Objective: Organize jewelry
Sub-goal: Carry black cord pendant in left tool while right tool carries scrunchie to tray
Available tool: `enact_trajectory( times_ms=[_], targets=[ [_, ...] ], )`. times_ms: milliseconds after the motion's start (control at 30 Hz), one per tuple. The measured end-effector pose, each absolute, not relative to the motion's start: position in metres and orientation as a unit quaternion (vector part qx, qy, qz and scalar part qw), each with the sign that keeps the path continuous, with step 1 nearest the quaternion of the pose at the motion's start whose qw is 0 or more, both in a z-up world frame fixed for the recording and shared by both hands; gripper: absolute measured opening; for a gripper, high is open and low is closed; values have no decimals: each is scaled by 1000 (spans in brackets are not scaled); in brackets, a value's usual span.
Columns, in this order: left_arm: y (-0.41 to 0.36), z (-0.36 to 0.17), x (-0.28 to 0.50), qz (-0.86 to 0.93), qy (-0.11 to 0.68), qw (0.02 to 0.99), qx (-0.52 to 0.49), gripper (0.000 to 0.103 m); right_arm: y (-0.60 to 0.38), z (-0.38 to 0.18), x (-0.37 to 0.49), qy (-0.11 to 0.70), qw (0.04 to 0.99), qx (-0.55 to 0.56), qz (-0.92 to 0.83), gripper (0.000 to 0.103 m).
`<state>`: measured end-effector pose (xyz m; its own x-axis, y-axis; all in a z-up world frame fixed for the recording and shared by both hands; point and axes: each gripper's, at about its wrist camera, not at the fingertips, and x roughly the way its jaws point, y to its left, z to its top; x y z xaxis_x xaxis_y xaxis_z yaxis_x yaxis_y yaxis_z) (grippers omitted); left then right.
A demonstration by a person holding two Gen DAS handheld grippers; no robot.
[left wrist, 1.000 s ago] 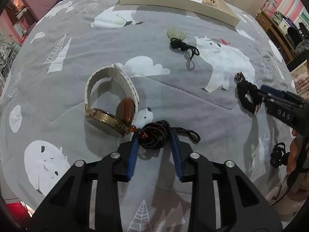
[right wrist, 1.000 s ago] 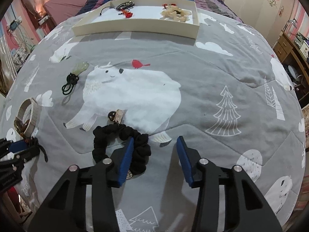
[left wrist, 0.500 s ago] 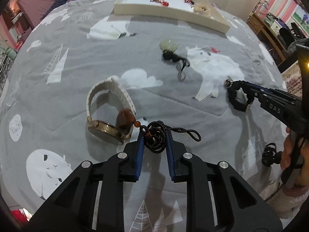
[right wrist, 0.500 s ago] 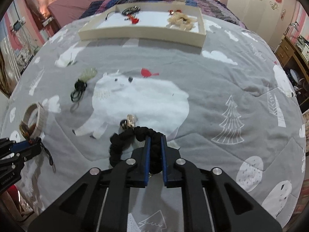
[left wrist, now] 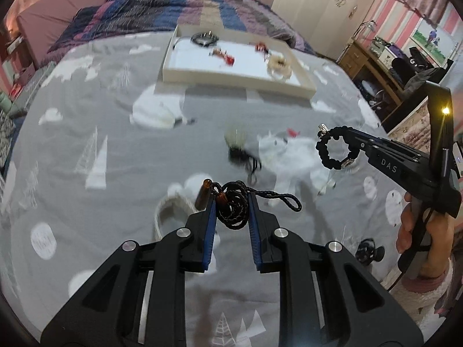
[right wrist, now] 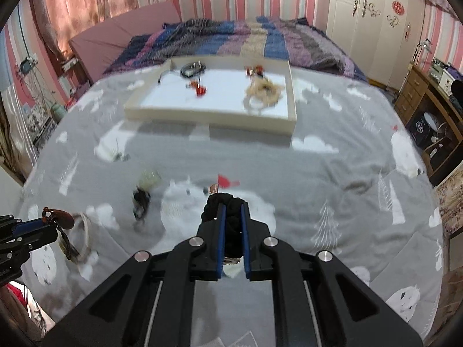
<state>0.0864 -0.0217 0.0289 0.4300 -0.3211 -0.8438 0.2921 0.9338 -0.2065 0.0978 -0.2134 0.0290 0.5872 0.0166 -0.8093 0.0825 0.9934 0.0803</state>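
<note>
The left claw [left wrist: 231,211] is pinching a coiled black cord necklace [left wrist: 233,209] above the bed [left wrist: 86,115], its amber pendant [left wrist: 202,195] dangling; the right claw [right wrist: 230,228] is clamping a black braided bracelet [right wrist: 224,202]. Both are looking light and floppy (best gripped mid-bundle), while the tray [right wrist: 208,120] is lying ahead.

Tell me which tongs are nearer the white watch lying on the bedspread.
Left. The left tongs, shut on the cord necklace, hang right above the white watch. The right tongs, gripping the black scrunchie, are well off to its right.
</note>
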Motion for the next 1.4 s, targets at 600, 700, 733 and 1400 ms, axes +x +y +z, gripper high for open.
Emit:
enact_trajectory(
  times_ms=[600,700,733,1400],
  targets=[
    [-18,89,192,-160,434,887,14,20,-183,114,253,376,920,107,-40,10],
    [-21,86,204,-158,435,886,16,20,-193,111,274,367,920,133,-44,10],
    [-23,82,209,-159,439,884,17,20,-196,107,282,365,919,141,-45,10],
    [-76,36,289,-151,476,866,33,20,-274,44,306,410,906,54,-93,10]
  ],
)
